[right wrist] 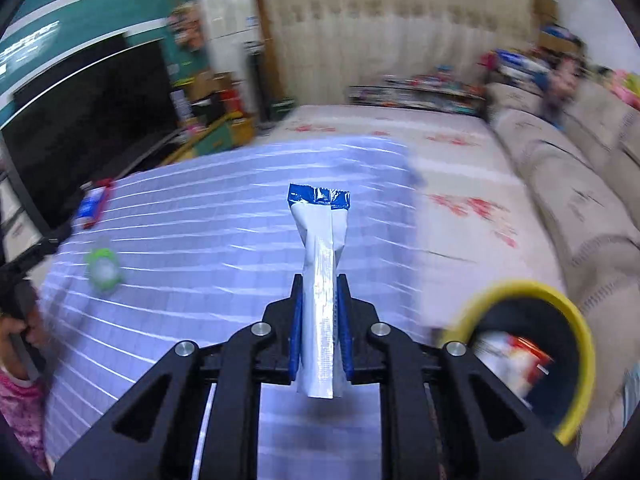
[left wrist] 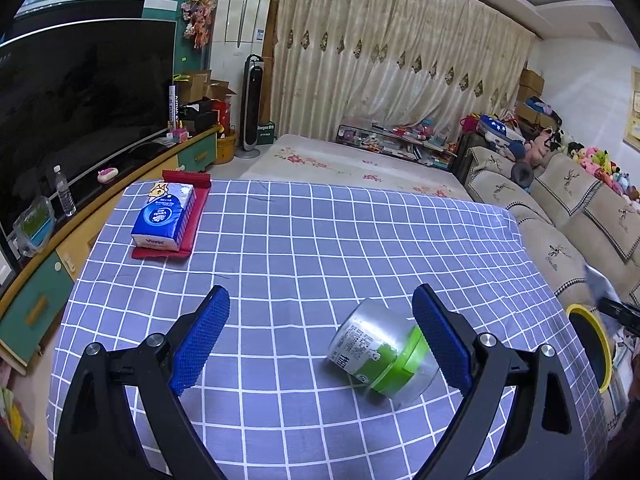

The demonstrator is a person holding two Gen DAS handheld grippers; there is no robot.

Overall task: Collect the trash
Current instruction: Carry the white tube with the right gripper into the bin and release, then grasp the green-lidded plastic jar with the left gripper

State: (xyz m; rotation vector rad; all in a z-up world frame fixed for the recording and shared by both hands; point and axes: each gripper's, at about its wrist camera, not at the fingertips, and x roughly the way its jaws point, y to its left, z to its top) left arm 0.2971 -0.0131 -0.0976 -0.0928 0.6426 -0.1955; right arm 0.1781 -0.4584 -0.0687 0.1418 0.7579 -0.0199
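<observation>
My right gripper is shut on a white and silver snack wrapper with a blue top edge, held upright above the checked tablecloth. A yellow-rimmed trash bin stands to its lower right with a red and white packet inside. My left gripper is open over the tablecloth. A clear cup with a green label lies on its side next to the right blue pad. In the right wrist view that cup shows blurred at the left.
A blue tissue pack rests on a red holder at the table's far left. The bin's yellow rim shows at the right table edge. A sofa runs along the right, a TV cabinet along the left.
</observation>
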